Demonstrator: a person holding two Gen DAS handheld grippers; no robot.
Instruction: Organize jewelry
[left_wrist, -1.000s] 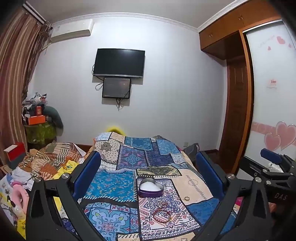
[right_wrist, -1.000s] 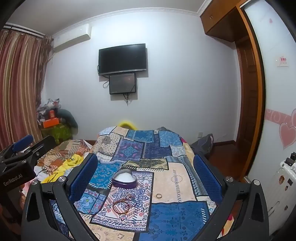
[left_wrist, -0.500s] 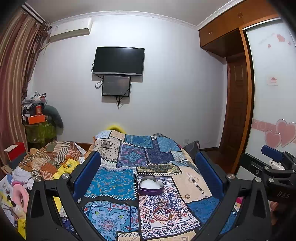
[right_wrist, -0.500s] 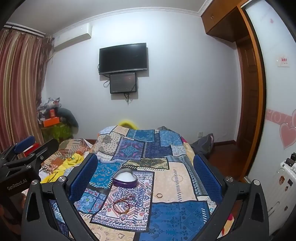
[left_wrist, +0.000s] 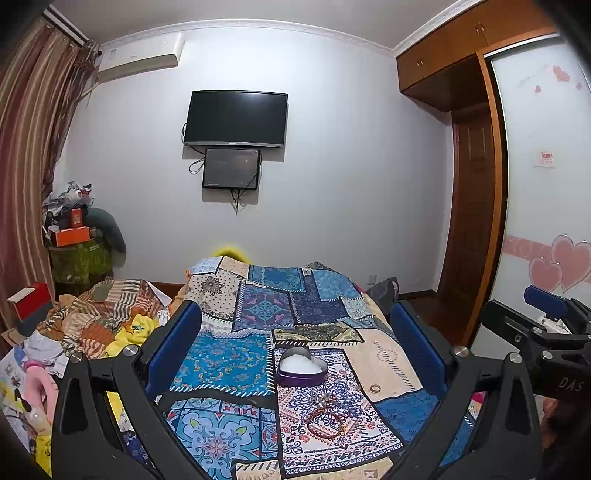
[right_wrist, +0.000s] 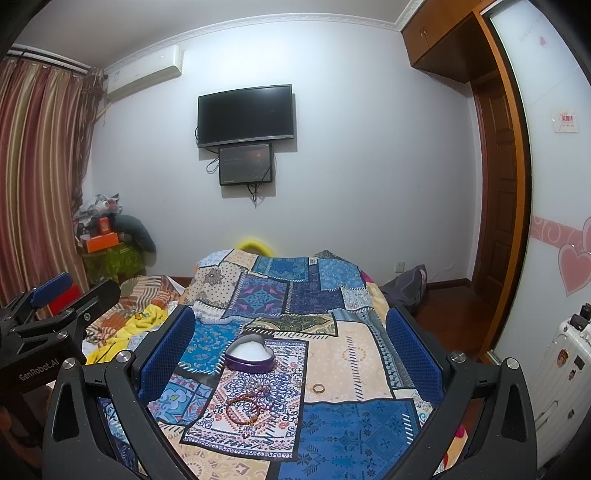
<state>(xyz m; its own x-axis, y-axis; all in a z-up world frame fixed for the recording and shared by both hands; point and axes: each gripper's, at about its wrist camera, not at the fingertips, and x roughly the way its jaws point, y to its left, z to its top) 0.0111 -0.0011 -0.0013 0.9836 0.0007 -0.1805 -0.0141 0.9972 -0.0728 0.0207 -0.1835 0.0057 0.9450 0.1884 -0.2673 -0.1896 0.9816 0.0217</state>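
Note:
A purple heart-shaped box (left_wrist: 302, 367) with white lining stands open on the patchwork bedspread (left_wrist: 221, 362); it also shows in the right wrist view (right_wrist: 250, 355). A red bead bracelet (left_wrist: 327, 421) lies in front of it, also in the right wrist view (right_wrist: 246, 405). A small gold ring (left_wrist: 375, 388) lies to the right, also in the right wrist view (right_wrist: 318, 387). My left gripper (left_wrist: 295, 347) is open and empty above the bed. My right gripper (right_wrist: 291, 347) is open and empty too, to the right of the left one.
A pile of clothes (left_wrist: 96, 325) lies left of the bed. A dark bag (right_wrist: 406, 288) sits on the floor at the right. A white suitcase (right_wrist: 561, 369) stands by the wardrobe door. A TV (left_wrist: 236, 118) hangs on the far wall.
Both views have tilted slightly upward and the bed items sit a little lower in frame. Both grippers stay open and empty.

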